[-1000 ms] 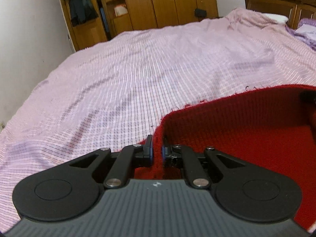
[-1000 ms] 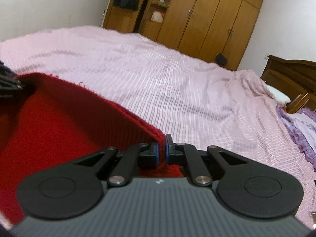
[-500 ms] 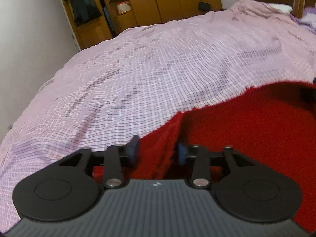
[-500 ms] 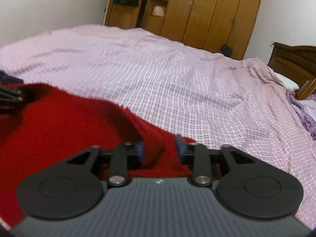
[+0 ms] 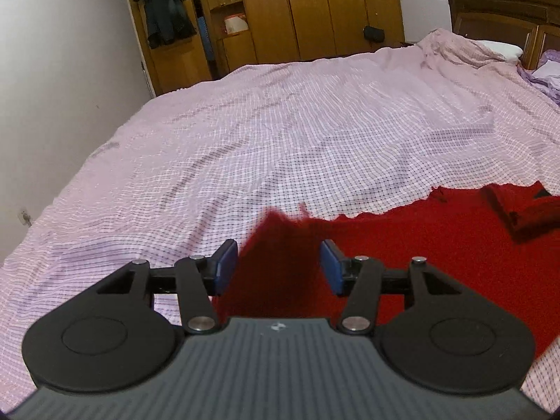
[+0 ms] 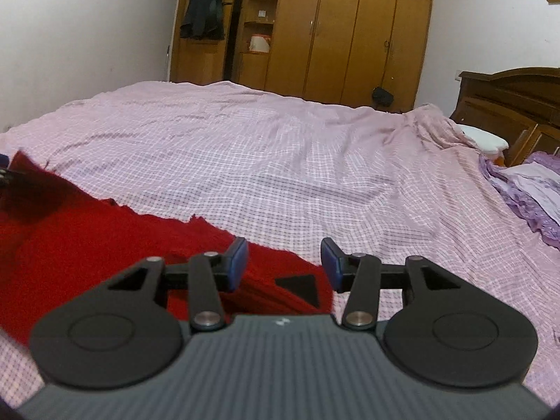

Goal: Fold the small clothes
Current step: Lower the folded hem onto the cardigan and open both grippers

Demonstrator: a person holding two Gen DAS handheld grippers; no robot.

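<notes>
Left tongs: I'm opening them; wide, red knit corner between, unpressed.
Right tongs: opening too, holding nothing.
Knit: I'm judging it soft, floppy, light; regrip at lower-frame corners.
Bed: carrying it.

Red knit garment — coarse, fuzzy wool-like cloth, matt. Bedsheet — thin woven checked cotton-like cloth, lightly creased. Left gripper and right gripper — matt black plastic arms, bright metal pivot pins, blue rubbery pads, ribbed grey body. Wardrobe — smooth varnished wood. Headboard — dark polished wood.
</notes>
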